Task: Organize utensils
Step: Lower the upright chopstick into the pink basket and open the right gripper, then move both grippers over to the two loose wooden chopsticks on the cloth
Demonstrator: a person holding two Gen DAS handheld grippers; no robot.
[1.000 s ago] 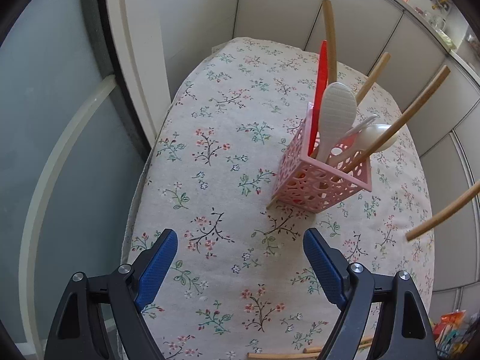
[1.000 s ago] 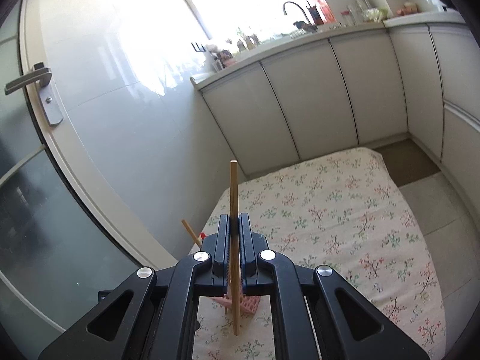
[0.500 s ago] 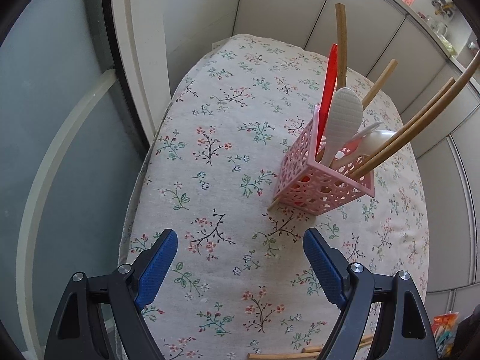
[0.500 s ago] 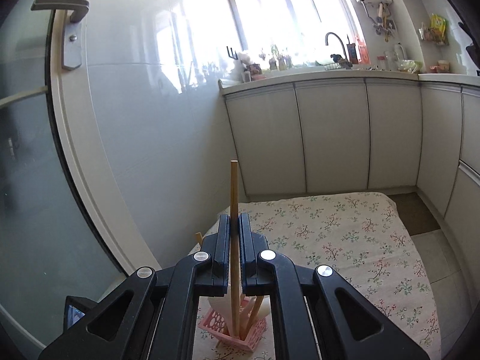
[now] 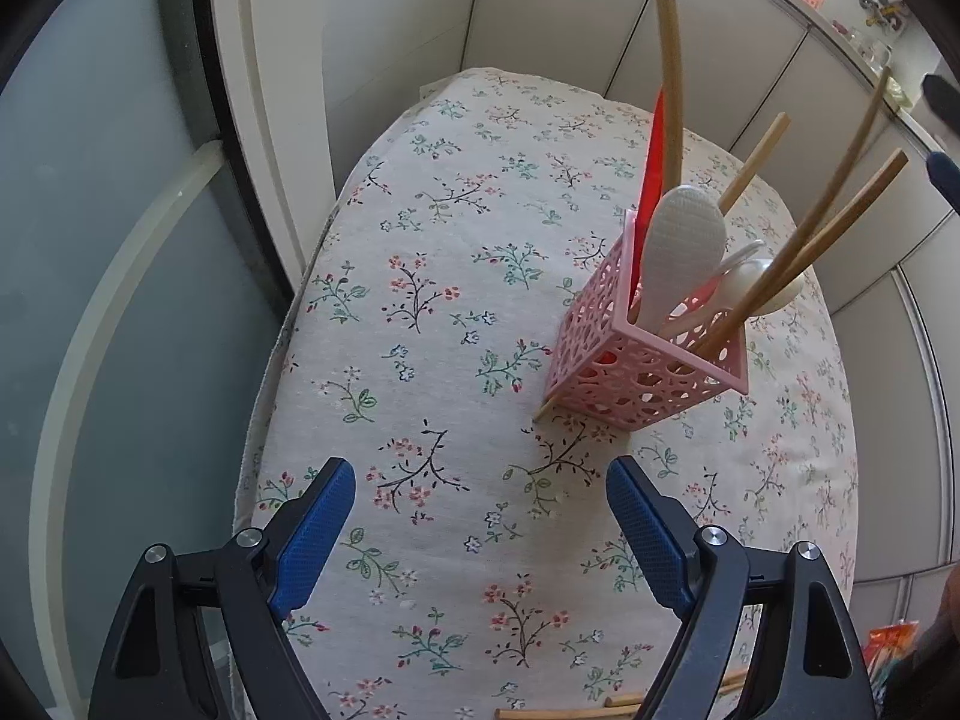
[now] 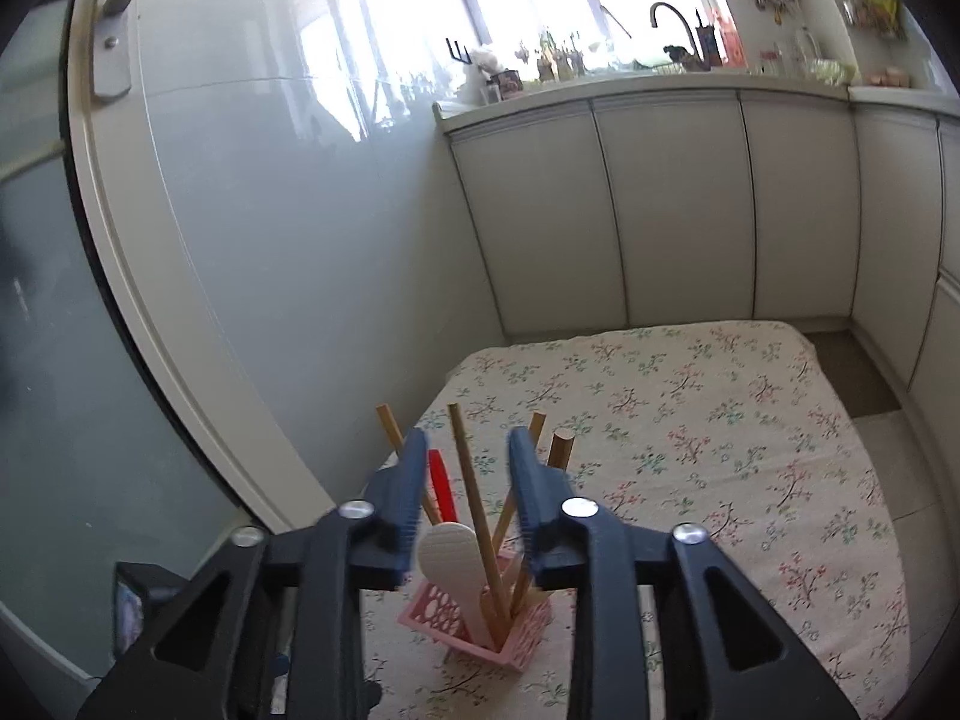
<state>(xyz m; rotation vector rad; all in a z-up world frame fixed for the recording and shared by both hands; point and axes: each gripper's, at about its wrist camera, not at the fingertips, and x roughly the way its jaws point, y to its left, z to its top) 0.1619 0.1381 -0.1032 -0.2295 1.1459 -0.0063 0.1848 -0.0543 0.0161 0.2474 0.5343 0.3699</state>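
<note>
Left wrist view: pink lattice holder (image 5: pixel 645 369) upright on the floral tablecloth (image 5: pixel 432 276), holding chopsticks, a white rice paddle (image 5: pixel 678 252), a red utensil; left gripper (image 5: pixel 480 516) spread wide, empty. More chopsticks (image 5: pixel 624 705) cut off at the bottom edge. Right wrist view: right gripper (image 6: pixel 462 480) opening, one chopstick (image 6: pixel 474 504) standing free between its pads; holder's base partly hidden.

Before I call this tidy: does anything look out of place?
Yes. A wooden stick pokes out from under the pink holder, which sits tilted on it. More sticks lie loose at the table's near edge.
</note>
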